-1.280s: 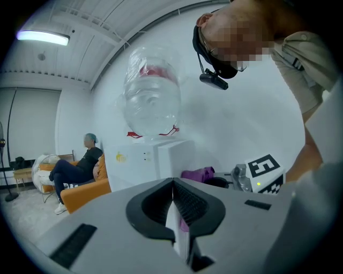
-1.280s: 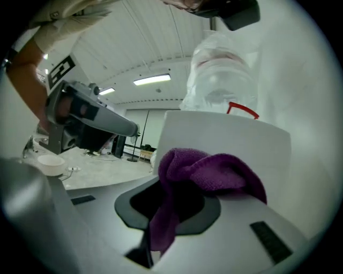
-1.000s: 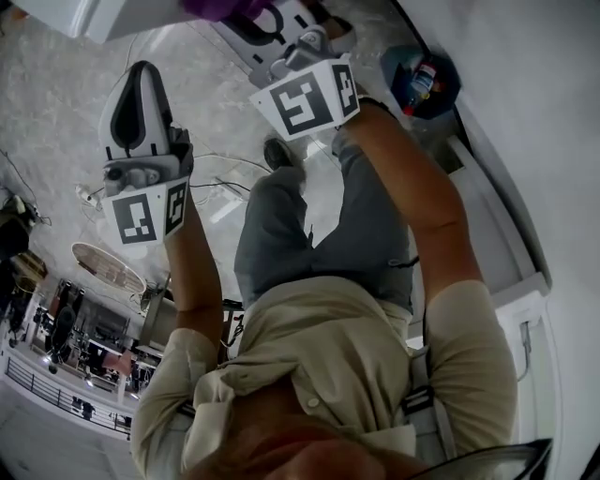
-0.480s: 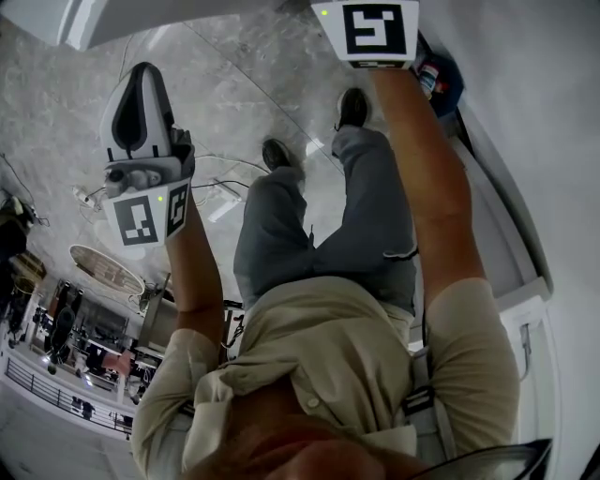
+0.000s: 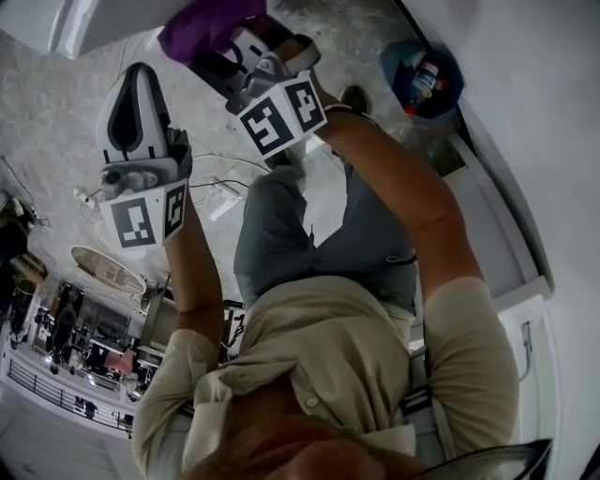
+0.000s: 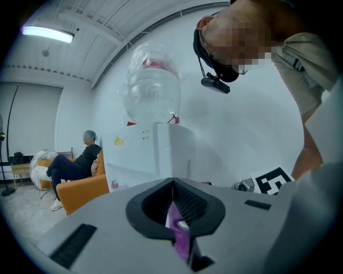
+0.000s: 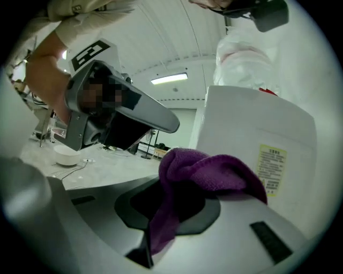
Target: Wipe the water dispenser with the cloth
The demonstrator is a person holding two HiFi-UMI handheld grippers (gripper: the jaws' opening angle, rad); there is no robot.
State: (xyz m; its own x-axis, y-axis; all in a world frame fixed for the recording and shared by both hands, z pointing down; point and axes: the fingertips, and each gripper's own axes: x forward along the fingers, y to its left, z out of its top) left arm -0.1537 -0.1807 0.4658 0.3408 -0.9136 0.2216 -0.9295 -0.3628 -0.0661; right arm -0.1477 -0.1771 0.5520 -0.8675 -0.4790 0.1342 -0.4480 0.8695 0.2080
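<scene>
Now | right gripper (image 5: 225,54) clamps purple cloth (image 5: 208,26), swung back left beside water dispenser (image 7: 252,134) | left gripper (image 5: 138,82) closed, unmoved.

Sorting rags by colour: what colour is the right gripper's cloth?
Purple cloth, best seen in the right gripper view.

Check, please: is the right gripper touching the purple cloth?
Touching. The right gripper view shows the right gripper with fingers shut on the purple cloth, which bunches above them.
</scene>
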